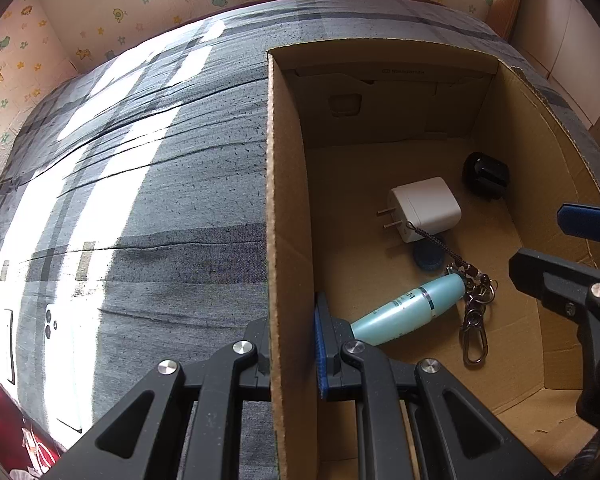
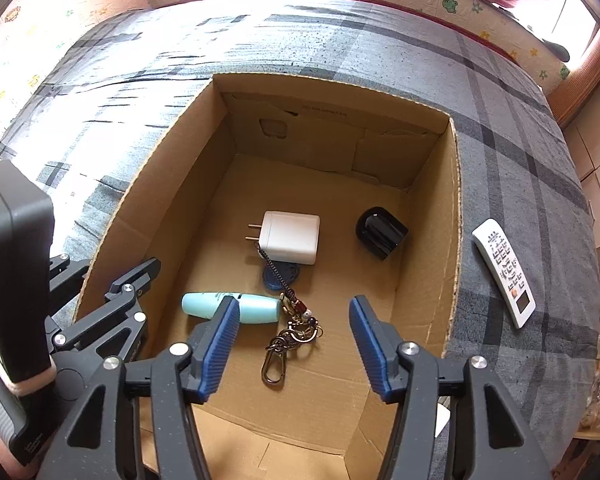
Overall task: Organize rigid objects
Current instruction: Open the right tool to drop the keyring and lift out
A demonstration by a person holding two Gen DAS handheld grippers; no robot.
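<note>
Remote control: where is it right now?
In the right wrist view, the white remote control lies on the plaid bedspread just outside the cardboard box's right wall, not yet inside.

Black linkage tool (image 2: 292,344), ribbed blue pads (image 2: 220,344), silver screws (image 2: 177,349).
</note>
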